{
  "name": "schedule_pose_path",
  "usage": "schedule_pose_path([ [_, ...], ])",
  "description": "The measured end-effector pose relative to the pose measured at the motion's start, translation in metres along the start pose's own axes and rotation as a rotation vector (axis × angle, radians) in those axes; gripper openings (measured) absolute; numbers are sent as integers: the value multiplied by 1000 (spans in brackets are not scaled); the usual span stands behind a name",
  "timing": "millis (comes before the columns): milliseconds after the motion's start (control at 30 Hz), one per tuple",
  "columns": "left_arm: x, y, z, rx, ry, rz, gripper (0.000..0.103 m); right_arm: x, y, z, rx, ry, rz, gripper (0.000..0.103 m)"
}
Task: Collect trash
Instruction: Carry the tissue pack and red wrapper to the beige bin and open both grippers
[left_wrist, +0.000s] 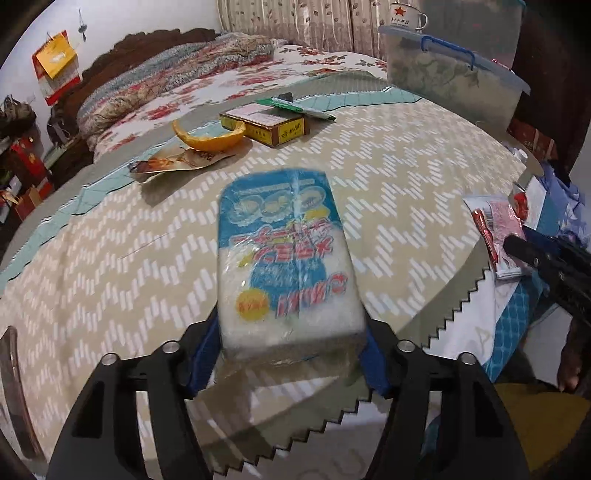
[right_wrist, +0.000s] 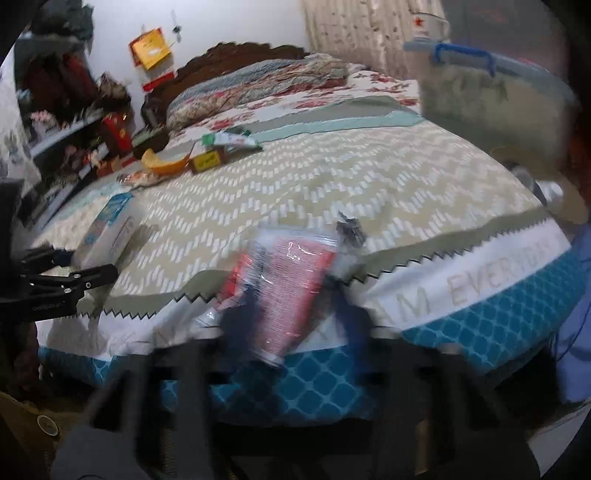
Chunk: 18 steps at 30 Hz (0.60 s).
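Plastic-wrapped and blocky, the blue-and-white packet (left_wrist: 288, 258) sits between my left tongs (left_wrist: 291, 354), whose blue pads press its two long sides at the near end, so I count it as clamped. It hangs just over the near part of the tabletop (left_wrist: 406, 177), above the patterned cloth. I judge it light and slightly spongy under a slick film, so a squeeze across the narrow width, where I have it, should hold better than pinching the loose wrap.

My right tongs (right_wrist: 291, 325) are badly blurred in their own view; the red-and-clear wrapper (right_wrist: 291, 280) lies between them at the tabletop's edge, and the left view shows one finger on it, but I cannot tell whether the pads grip it. It looks thin, crinkly and slippery, best taken at a flat middle part.

Further back lie an orange peel (left_wrist: 210, 138), a torn snack wrapper (left_wrist: 177, 162), a yellow box (left_wrist: 266, 123) and a green pen (left_wrist: 299, 107). A lidded clear bin (left_wrist: 454, 81) stands at the far right with a mug (left_wrist: 406, 16) on its lid; its contents are too cloudy to name.
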<state>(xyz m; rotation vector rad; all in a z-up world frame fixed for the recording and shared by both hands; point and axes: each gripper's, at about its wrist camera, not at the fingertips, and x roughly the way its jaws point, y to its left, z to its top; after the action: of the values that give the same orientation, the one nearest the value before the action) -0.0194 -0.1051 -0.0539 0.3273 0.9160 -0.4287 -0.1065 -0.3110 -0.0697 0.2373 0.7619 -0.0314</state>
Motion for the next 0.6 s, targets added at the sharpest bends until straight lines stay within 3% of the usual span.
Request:
schedule_pose_path([
  [67, 1, 0, 1, -4, 3, 22, 73, 3, 7, 0, -25, 1, 8, 16],
  [100, 2, 0, 3, -9, 10, 35, 86, 3, 11, 0, -41, 2, 14, 16],
  [233, 6, 2, 5, -32, 8, 34, 87, 2, 10, 1, -36, -18, 15, 15],
  [367, 5, 2, 3, -48, -21, 22, 81, 5, -1, 3, 23, -12, 23, 15],
  [467, 2, -2, 2, -37, -33, -3, 67, 7, -7, 4, 57, -12, 37, 15],
  [500, 1, -4, 1, -28, -35, -9, 58, 7, -9, 5, 71, -14, 40, 15],
  [600, -2, -15, 1, 27, -47, 7, 57, 7, -18, 9, 122, -17, 64, 15],
])
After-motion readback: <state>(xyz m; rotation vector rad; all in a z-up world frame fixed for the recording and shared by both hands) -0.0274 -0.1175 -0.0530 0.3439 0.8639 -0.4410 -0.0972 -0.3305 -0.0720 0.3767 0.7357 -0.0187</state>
